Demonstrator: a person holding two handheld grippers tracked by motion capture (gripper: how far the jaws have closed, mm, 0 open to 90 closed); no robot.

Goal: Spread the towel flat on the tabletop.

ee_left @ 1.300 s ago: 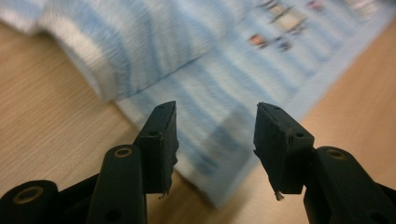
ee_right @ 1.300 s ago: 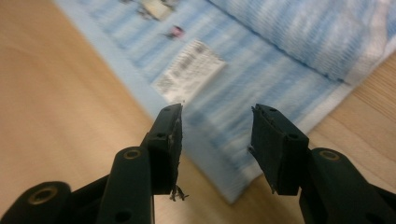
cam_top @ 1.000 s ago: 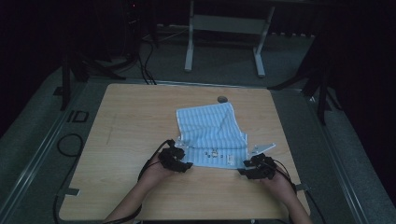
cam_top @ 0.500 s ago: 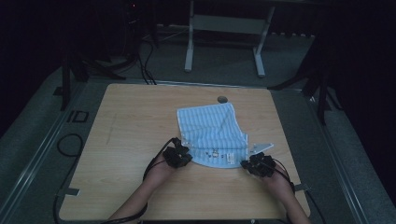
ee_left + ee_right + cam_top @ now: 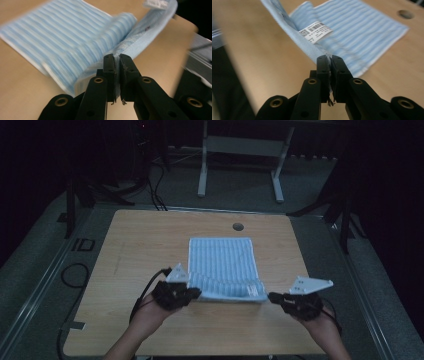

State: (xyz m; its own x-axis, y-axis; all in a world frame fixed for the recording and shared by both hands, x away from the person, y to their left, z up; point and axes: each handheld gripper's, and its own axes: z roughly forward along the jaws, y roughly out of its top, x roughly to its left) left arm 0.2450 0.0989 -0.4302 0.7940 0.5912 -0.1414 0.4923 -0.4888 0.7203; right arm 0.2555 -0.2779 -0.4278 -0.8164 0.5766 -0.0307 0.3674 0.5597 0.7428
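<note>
2 near corners of the blue-and-white striped cloth towel are pinched and lifted, 1 in each claw: the left claw has its jaws closed on the near-left corner, the right claw on the near-right one. Its far part lies flat on the light wooden counter, near edge raised between the hands. Grasping looks done; I judge the fold itself, carrying that edge over to the far edge, remains.
</note>
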